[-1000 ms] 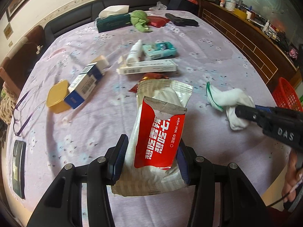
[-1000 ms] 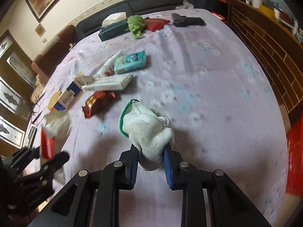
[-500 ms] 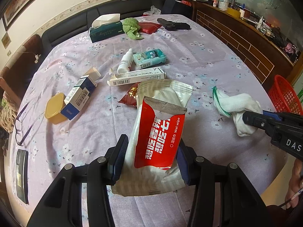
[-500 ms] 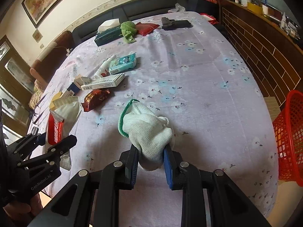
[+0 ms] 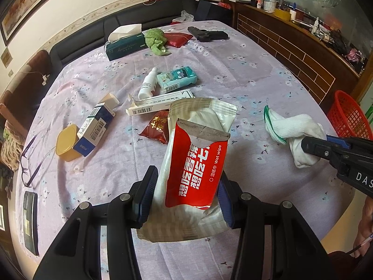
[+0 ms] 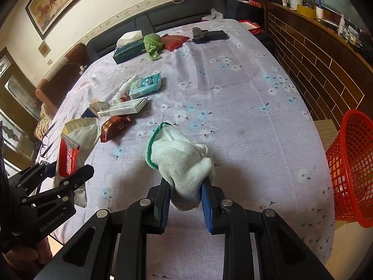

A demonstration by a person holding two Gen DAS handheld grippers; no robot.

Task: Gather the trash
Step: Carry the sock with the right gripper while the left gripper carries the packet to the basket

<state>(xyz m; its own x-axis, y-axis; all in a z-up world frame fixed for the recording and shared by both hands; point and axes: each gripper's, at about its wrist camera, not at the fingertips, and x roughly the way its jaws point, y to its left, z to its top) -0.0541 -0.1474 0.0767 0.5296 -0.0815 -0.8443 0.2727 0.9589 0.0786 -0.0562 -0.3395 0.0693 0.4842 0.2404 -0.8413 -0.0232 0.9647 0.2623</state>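
My left gripper (image 5: 186,186) is shut on a red and white wet wipe packet (image 5: 195,163) and holds it upright above the purple tablecloth; the packet also shows in the right wrist view (image 6: 70,149). My right gripper (image 6: 185,191) is shut on a white knitted glove with a green cuff (image 6: 179,161), held above the table; the glove shows at the right of the left wrist view (image 5: 293,130). A red mesh basket (image 6: 352,170) stands on the floor off the table's right edge, also in the left wrist view (image 5: 347,116).
On the table (image 6: 233,93) lie a dark red snack wrapper (image 5: 156,128), a long white box (image 5: 158,105), a blue and white carton (image 5: 95,126), a yellow tub (image 5: 66,143), a teal tissue pack (image 5: 177,79), a white bottle (image 5: 148,84), glasses (image 5: 28,161) and a phone (image 5: 30,221).
Both grippers have risen and drawn back from the table with their loads. The red basket has come further into view at the right.
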